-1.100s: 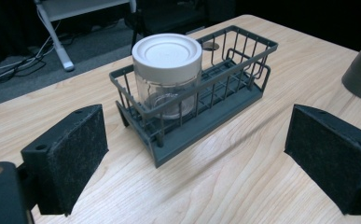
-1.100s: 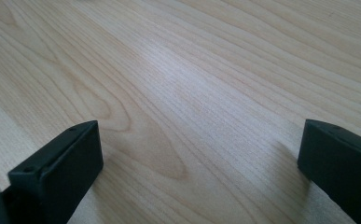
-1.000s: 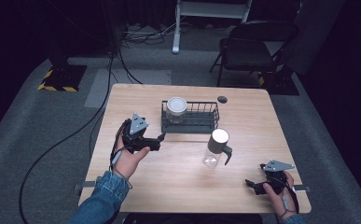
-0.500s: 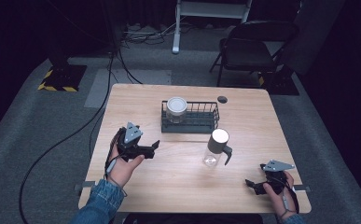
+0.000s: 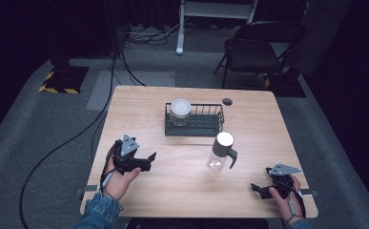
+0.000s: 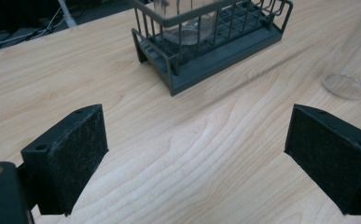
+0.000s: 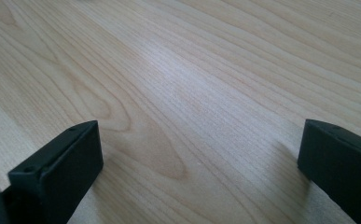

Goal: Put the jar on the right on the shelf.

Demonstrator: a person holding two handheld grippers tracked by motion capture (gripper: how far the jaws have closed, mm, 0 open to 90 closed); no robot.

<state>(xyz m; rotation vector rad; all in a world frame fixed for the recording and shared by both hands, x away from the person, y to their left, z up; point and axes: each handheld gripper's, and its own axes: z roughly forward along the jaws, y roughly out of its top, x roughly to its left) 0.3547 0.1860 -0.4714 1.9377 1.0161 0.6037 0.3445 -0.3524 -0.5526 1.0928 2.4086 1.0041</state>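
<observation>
High view: the left gripper (image 5: pixel 146 157), jaws wide and empty, has drawn back from the wire basket (image 5: pixel 195 125) toward the lower left of the frame, so the jar (image 5: pixel 180 109) looks already delivered, upright in the basket's left end. One basket, one jar, one glass bottle (image 5: pixel 219 151) at centre, two grippers. The right gripper (image 5: pixel 257 189) rests at lower right, unmoved.

Left gripper view: wide jaws over bare table (image 6: pixel 178 154); basket (image 6: pixel 215 44) at top.

Right gripper view: jaws wide, nothing between them

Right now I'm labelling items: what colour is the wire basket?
Dark grey wire basket, clearest in the left gripper view.
</observation>
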